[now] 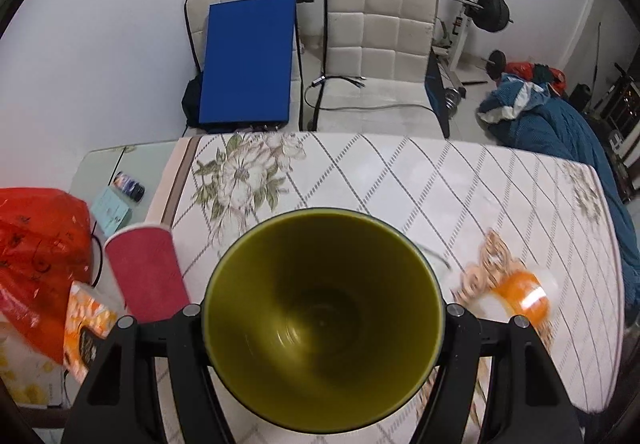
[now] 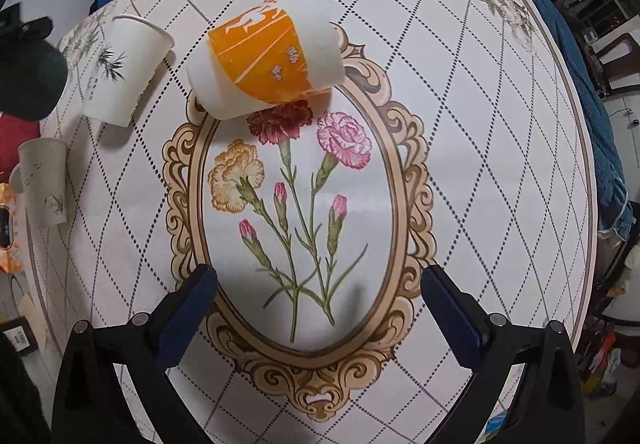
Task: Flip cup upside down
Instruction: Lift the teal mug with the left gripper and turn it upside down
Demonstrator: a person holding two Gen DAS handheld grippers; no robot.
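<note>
Olive-green plastic, the cup (image 1: 324, 320) is being gripped mouth-up between the left tongs (image 1: 322, 318) above the desk (image 1: 400, 180), seemingly ready for turning over, while the right tongs (image 2: 320, 308) are being held open and empty.

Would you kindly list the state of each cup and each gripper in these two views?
Green cup: gripped between the fingers of the left gripper, mouth facing the camera.
Orange-and-white cup: lying on its side on the tablecloth.
White bamboo-print cup: standing upright, free.
Grey cup: upside down, free.
Red cup: upside down, free.
Right gripper: open, empty.
</note>
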